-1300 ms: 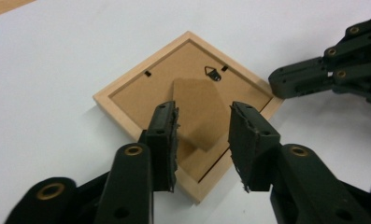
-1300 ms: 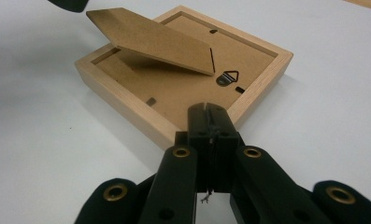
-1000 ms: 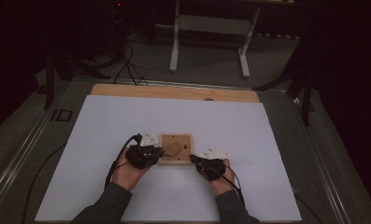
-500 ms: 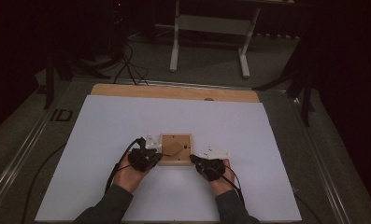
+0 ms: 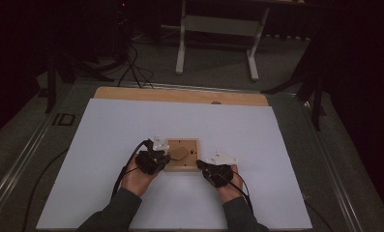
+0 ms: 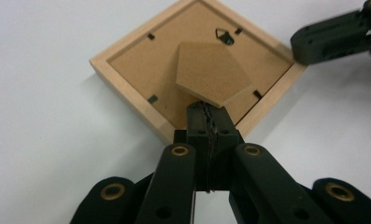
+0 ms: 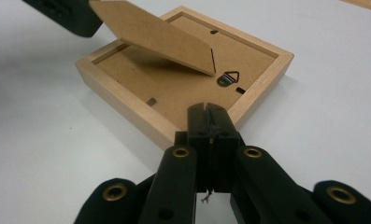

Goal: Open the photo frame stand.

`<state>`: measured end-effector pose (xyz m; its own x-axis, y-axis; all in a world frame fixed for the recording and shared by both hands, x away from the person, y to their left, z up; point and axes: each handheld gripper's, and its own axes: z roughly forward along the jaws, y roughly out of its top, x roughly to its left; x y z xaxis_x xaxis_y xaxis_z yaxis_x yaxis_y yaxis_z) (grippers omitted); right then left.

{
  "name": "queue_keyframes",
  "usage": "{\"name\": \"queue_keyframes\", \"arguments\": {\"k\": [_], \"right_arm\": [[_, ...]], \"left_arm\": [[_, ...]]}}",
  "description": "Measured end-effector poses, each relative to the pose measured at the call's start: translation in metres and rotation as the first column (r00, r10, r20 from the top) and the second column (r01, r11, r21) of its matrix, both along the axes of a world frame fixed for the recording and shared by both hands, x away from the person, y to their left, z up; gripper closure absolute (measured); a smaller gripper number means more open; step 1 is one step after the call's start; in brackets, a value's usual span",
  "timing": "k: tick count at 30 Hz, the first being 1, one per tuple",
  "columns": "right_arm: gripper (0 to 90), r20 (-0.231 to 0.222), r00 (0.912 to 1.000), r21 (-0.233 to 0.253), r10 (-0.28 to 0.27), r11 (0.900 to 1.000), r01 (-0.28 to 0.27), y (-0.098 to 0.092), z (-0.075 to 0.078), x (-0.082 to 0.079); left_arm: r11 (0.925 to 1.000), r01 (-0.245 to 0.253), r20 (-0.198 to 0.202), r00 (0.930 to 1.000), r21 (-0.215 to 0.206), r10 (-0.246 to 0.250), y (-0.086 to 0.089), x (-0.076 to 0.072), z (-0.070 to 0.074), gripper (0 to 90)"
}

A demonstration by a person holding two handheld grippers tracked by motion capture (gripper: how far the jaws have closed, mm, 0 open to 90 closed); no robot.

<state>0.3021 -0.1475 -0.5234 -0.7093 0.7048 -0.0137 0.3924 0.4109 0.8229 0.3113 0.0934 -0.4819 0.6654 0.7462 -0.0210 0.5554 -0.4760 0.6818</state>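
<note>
The left gripper (image 6: 205, 114) pinches the flap (image 6: 211, 74) of the frame (image 6: 127, 93), and the right gripper (image 7: 206, 114) is closed tight beside it.

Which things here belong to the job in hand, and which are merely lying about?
In the job: picture frame, its fold-out stand, left gripper, right gripper.
Lying about: white sheet, wooden board, floor cables, white stand.

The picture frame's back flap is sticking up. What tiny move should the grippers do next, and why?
Probably the left gripper should lift the stand flap a little higher. The wooden picture frame lies face down on the white table, the flap is only partly raised from the backing, and the right gripper, jaws together, sits at the frame's edge, seemingly steadying it.
</note>
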Motion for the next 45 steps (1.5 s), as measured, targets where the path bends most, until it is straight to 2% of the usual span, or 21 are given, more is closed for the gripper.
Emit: {"name": "queue_keyframes", "arguments": {"k": [5, 10, 20, 27, 35, 40, 42, 45], "right_arm": [[89.2, 0.001, 1.0000, -0.001, 0.001, 1.000, -0.001, 0.000, 0.000, 0.000], [89.1, 0.002, 1.0000, -0.001, 0.002, 1.000, -0.002, 0.000, 0.000, 0.000], [89.0, 0.000, 1.0000, 0.000, 0.003, 1.000, -0.003, 0.000, 0.000, 0.000], [88.9, 0.003, 1.0000, -0.001, 0.005, 1.000, -0.005, 0.000, 0.000, 0.000], [88.7, 0.004, 1.0000, -0.001, 0.001, 1.000, -0.001, 0.000, 0.000, 0.000], [88.6, 0.003, 1.0000, 0.000, -0.001, 1.000, 0.001, 0.000, 0.000, 0.000], [88.6, 0.003, 1.0000, 0.000, 0.000, 1.000, 0.000, 0.000, 0.000, 0.000], [88.5, 0.004, 1.0000, 0.000, 0.000, 1.000, 0.000, 0.000, 0.000, 0.000]], "left_arm": [[0.9999, -0.001, 0.008, 1.0000, -0.012, 0.001, -0.003, 0.004, 0.007, 88.6], [0.9998, 0.004, -0.026, 0.9997, -0.020, -0.004, -0.005, 0.007, 0.006, 83.4], [0.9974, 0.011, -0.096, 0.9953, -0.071, -0.017, -0.004, 0.016, 0.001, 59.6], [0.9872, 0.035, -0.159, 0.9855, -0.155, -0.060, 0.000, 0.024, -0.003, 55.5], [0.9782, 0.047, -0.179, 0.9803, -0.202, -0.084, 0.001, 0.028, -0.005, 49.2], [0.9624, 0.034, -0.204, 0.9746, -0.269, -0.091, 0.005, 0.032, -0.005, 47.9], [0.9614, 0.027, -0.214, 0.9730, -0.274, -0.088, 0.007, 0.034, -0.006, 47.7], [0.9518, -0.004, -0.252, 0.9647, -0.307, -0.077, 0.009, 0.039, -0.007, 47.7]]}}
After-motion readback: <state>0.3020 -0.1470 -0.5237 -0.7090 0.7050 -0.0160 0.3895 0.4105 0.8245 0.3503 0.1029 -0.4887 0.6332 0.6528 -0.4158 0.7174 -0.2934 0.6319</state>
